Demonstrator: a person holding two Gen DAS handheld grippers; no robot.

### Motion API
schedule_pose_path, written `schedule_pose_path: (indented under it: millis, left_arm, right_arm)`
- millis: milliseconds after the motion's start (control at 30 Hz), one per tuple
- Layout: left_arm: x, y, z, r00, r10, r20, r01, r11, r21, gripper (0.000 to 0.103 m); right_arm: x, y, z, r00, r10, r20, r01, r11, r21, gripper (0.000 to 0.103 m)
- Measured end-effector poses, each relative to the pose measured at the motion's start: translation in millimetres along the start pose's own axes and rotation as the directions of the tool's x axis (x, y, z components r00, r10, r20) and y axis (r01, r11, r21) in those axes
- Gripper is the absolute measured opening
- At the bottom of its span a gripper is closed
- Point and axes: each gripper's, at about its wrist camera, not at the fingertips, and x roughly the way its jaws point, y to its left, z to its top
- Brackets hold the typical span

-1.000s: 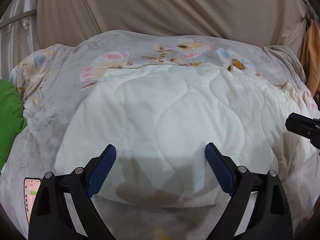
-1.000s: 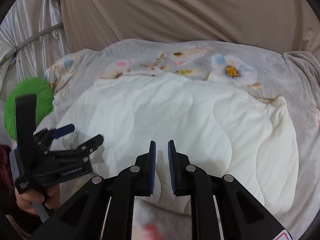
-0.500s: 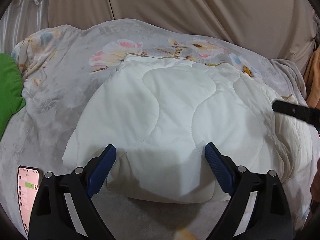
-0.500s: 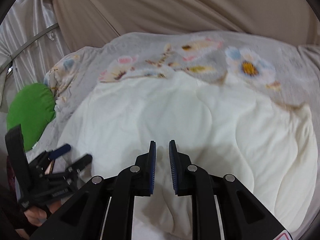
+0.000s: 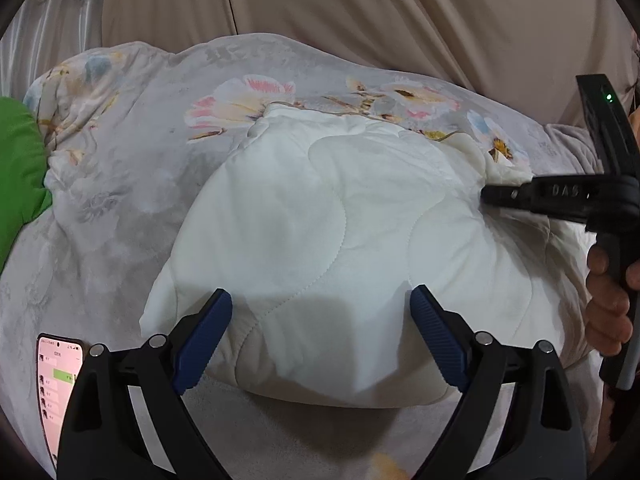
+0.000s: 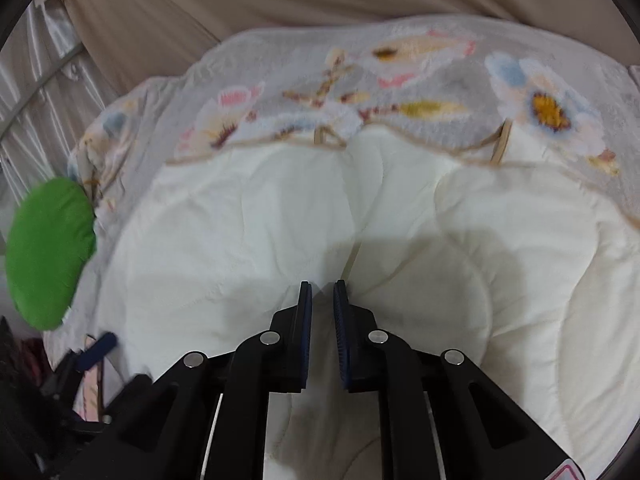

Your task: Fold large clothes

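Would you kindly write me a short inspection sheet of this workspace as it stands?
Surface: grey floral blanket, rumpled.
Job's things: white quilted garment lying in a folded bundle on the blanket.
Clutter: lit phone at the near left; green cushion at the left edge.
Grippers: left gripper wide open over the bundle's near edge; right gripper closing, jaws narrowly apart above the fabric.
Cables: nothing seen.
Surroundings: beige curtain behind.

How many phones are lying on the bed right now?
1. A smartphone with a lit pinkish chat screen lies on the grey floral blanket, beside the near left corner of the white quilted cover. Others could be hidden under the bedding.
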Motion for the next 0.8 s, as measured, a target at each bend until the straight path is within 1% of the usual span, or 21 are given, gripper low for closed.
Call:
schedule_pose_path:
  millis: [33,100,167,200,267,333,433,567,600,633,700,733,800]
  left_arm:
    - [-1.2,1.2,0.9,1.000,-0.006,0.003,0.006,1.000,-0.008,0.088]
    - [-4.1,3.1,3.0,1.000,-0.005,0.009,0.005,1.000,-0.019,0.088]
    - [-9.5,9.2,6.2,1.000,0.004,0.023,-0.003,0.999,-0.040,0.088]
    - [-12.4,13.1,7.6,1.000,0.006,0.029,-0.004,0.999,-0.050,0.088]
    - [-19.3,24.9,9.4,0.999,0.005,0.042,-0.001,0.997,-0.083,0.089]
    - [-23.4,36.1,10.3,0.999,0.019,0.045,-0.014,0.993,-0.115,0.090]
    - [-25.2,48.9,10.5,0.998,0.047,0.038,-0.042,0.989,-0.140,0.090]
    - [-24.3,56.6,6.7,0.998,0.059,0.019,-0.055,0.986,-0.159,0.090]
    - [-22.6,56.9,5.5,0.998,0.056,0.011,-0.053,0.985,-0.162,0.090]
    - [-20.9,57.0,3.9,0.999,0.053,0.004,-0.051,0.985,-0.164,0.090]
    - [-16.4,56.6,1.3,0.999,0.053,-0.011,-0.054,0.985,-0.164,0.090]
    - [-14.1,56.2,-0.2,0.998,0.052,-0.020,-0.055,0.985,-0.164,0.090]
    - [-12.9,58.7,-3.0,0.998,0.045,-0.031,-0.050,0.984,-0.169,0.090]
  right_arm:
    - [-0.4,-2.0,5.9,1.000,-0.017,0.008,0.017,1.000,0.002,0.012]
    - [7.5,-10.0,16.6,1.000,-0.013,-0.007,0.013,1.000,0.028,0.012]
    - [27.4,-18.7,23.4,0.999,-0.003,-0.053,0.006,0.999,0.052,0.010]
    - [38.3,-22.2,23.9,0.997,-0.002,-0.076,0.006,0.998,0.057,0.007]
    - [56.0,-26.5,22.1,0.995,0.013,-0.097,-0.007,0.998,0.056,0.005]
    - [60.8,-27.0,21.3,0.995,0.025,-0.094,-0.020,0.998,0.054,0.004]
    - [54.0,-24.5,25.7,0.995,0.021,-0.094,-0.016,0.999,0.049,0.004]
    - [29.9,-19.9,42.7,1.000,-0.013,-0.015,0.014,1.000,0.024,0.006]
    - [30.7,-21.3,46.6,0.999,-0.029,-0.012,0.030,0.999,0.024,0.007]
    - [36.0,-23.3,49.6,0.999,-0.041,-0.026,0.041,0.999,0.026,0.007]
    - [62.2,-29.9,51.1,0.994,-0.056,-0.098,0.059,0.998,0.034,0.006]
    - [75.2,-35.5,48.9,0.991,-0.048,-0.125,0.054,0.998,0.043,0.004]
    - [86.1,-40.2,47.3,0.994,-0.035,-0.107,0.041,0.998,0.047,0.003]
